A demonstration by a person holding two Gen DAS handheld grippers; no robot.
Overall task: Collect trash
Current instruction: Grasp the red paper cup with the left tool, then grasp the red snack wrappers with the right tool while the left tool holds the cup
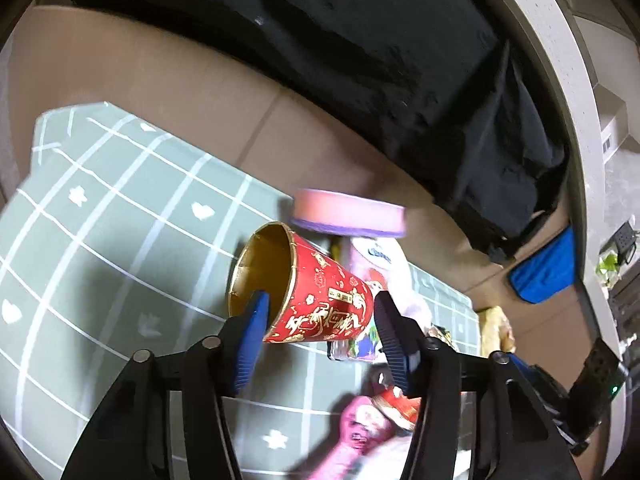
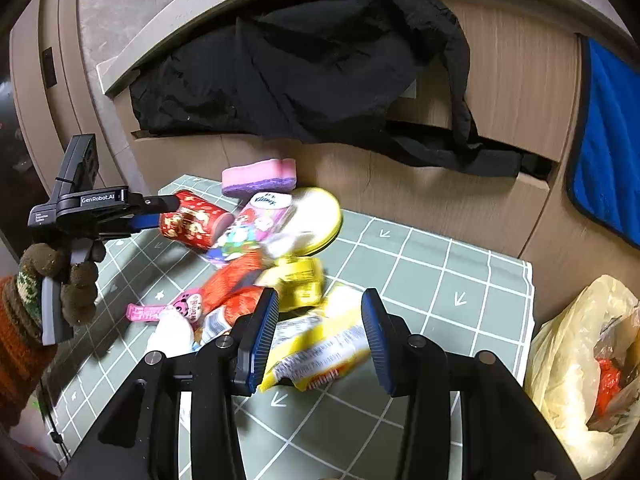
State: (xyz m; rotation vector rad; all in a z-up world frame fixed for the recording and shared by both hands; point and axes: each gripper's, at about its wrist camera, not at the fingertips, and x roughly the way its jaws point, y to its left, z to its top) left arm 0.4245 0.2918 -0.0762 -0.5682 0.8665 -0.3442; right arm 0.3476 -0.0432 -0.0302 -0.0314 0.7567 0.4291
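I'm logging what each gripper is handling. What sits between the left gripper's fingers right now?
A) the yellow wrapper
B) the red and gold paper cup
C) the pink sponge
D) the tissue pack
B: the left gripper straddles the red and gold paper cup, one finger inside its open mouth.

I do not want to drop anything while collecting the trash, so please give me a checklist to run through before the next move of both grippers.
1. Red paper cup with gold pattern between the fingers of the left gripper: ok; it lies on its side.
2. Left pads pressing firmly on the cup: cannot tell.
3. Crumpled yellow plastic wrapper between the fingers of the right gripper: ok.
4. Right pads pressing on the wrapper: cannot tell; the wrapper is blurred.
5. Cup free of neighbours: not ok; the pink tissue pack lies close against it.
6. Pale yellow plastic bag within sight beside the green checked mat: ok.
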